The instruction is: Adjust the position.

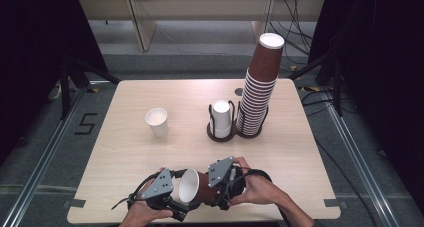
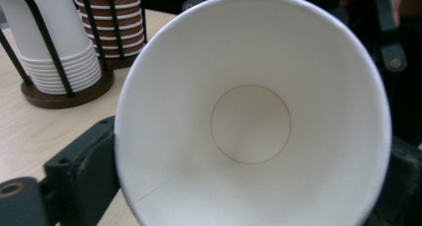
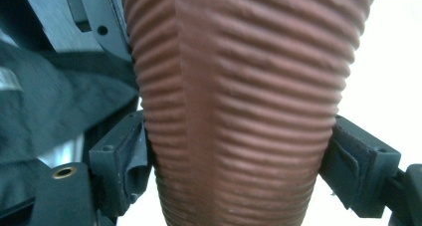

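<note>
A brown ribbed paper cup with a white inside lies on its side between both grippers, just above the table's near edge, its mouth toward the left. My right gripper is shut on it: in the right gripper view both pads press the cup's ribbed wall. My left gripper stands open around the cup's mouth. In the left gripper view the white inside faces the camera, and the jaws flank the rim, which keeps its round shape.
A single white cup stands upright left of centre on the wooden table. Behind centre, a wire holder carries a short white cup stack and a tall, leaning brown cup stack.
</note>
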Tool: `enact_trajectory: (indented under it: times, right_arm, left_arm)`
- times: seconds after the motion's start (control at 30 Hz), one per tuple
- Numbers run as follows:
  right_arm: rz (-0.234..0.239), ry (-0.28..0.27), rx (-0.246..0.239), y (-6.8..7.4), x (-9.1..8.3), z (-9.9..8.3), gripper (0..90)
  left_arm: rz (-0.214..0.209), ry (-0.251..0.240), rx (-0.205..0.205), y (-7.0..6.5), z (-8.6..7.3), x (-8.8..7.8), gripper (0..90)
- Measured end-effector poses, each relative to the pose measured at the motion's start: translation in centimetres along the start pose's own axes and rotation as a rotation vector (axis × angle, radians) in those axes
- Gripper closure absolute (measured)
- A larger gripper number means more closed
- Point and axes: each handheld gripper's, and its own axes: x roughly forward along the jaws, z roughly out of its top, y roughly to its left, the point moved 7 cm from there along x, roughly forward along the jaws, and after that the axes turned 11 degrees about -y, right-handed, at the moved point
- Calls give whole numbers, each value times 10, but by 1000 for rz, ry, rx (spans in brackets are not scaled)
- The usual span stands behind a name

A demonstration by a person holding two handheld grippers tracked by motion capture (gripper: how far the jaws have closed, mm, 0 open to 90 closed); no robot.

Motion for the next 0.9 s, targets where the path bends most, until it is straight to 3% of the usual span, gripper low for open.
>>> enact_trajectory:
  times: [0.03, 0.07, 0.1, 0.13, 0.17, 0.2, 0.33, 0.57, 0.73, 0.9]
  right_arm:
    - [9, -28, 34, 0, -3, 1, 214]
    - [9, -28, 34, 0, -3, 1, 214]
    - [6, -72, 53, -4, -5, 1, 216]
    - [6, -72, 53, -4, -5, 1, 216]
    - [19, -114, 94, -4, -8, 2, 216]
    - [21, -124, 105, -5, -9, 3, 216]
    - [17, -145, 119, -6, -11, 3, 216]
    - [21, -173, 140, -5, -2, 4, 213]
    - [20, -190, 145, -5, 1, 5, 213]
    - [24, -200, 165, -4, 5, 4, 212]
  left_arm:
    - [5, -28, -29, 1, 1, 0, 27]
    - [8, -44, -43, 2, 2, 0, 27]
    - [17, -85, -104, 4, 3, 0, 12]
    - [17, -85, -104, 4, 3, 0, 15]
    - [20, -119, -155, 4, 3, 1, 26]
    - [23, -125, -164, 4, 3, 1, 31]
    - [30, -139, -153, 2, 4, 2, 76]
    - [57, -185, -176, 2, 9, 2, 65]
    - [45, -222, -202, 2, 11, 4, 68]
    - [54, -210, -204, 4, 10, 2, 99]
